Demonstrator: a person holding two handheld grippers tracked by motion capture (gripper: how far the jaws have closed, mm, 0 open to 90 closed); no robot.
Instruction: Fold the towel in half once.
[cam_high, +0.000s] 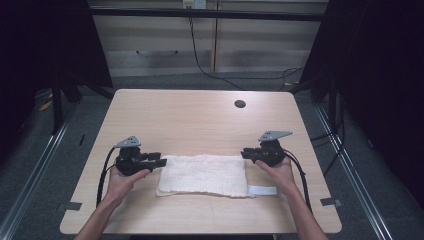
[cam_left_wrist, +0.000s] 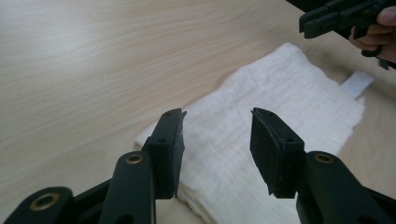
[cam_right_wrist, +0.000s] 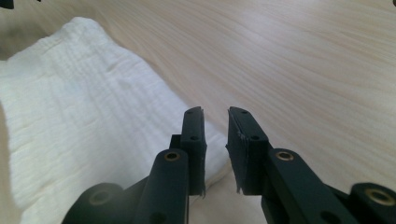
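Forearms and hands are seen entering from the near edge of the light wood-grain counter (cam_high: 200, 115), each holding a black two-jaw gripper. Between them a white, crinkled, folded cotton cloth (cam_high: 202, 175) lies flat near the front of the counter, long side running left to right, with a small white fabric tab (cam_high: 262, 190) projecting from its right end.

The left gripper (cam_high: 159, 161) is held at the cloth's left short edge, jaws parted widely and holding nothing; in the left gripper view the edge is framed between the jaws. The right gripper (cam_high: 246, 153) is held just off the far right corner, jaws parted narrowly and likewise empty. This placement is judged to suit a pinch at both ends.

All four cloth edges are unobstructed. Bare counter extends well beyond the cloth toward the round cable hole (cam_high: 240, 104), leaving ample room for folding or sliding.
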